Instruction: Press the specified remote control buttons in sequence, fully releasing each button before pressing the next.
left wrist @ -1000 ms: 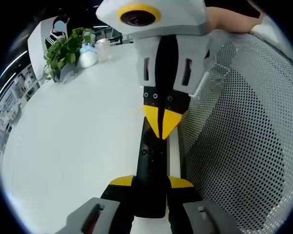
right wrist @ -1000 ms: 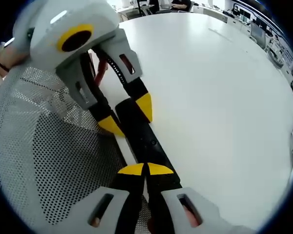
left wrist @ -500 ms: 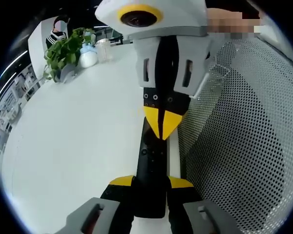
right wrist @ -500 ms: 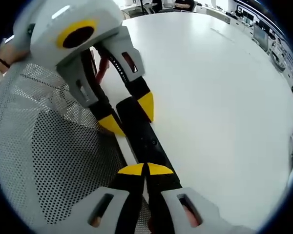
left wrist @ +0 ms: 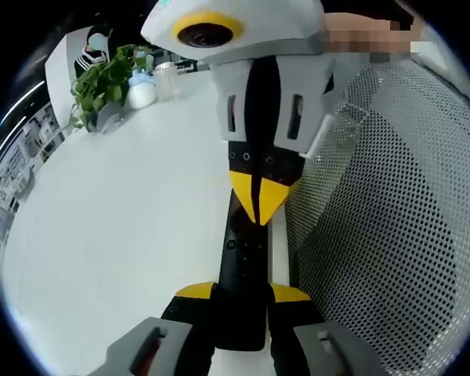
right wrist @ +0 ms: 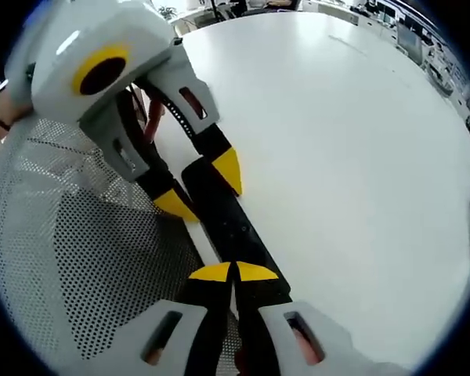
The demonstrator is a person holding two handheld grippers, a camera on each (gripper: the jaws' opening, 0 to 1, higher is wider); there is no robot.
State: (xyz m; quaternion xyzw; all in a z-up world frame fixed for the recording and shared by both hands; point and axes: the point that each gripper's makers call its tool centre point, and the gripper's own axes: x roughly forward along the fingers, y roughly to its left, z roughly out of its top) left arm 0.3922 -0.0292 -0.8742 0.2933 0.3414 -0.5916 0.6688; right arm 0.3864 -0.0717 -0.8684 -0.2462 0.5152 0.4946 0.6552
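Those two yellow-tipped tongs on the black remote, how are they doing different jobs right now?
The left tongs are spread, one tip on each side of the remote control, gripping its end. The right tongs are shut, their tips together in one point resting on the remote's top face. Left grips the sides; right comes from above at the opposite end. Both have yellow tips and grey bodies.
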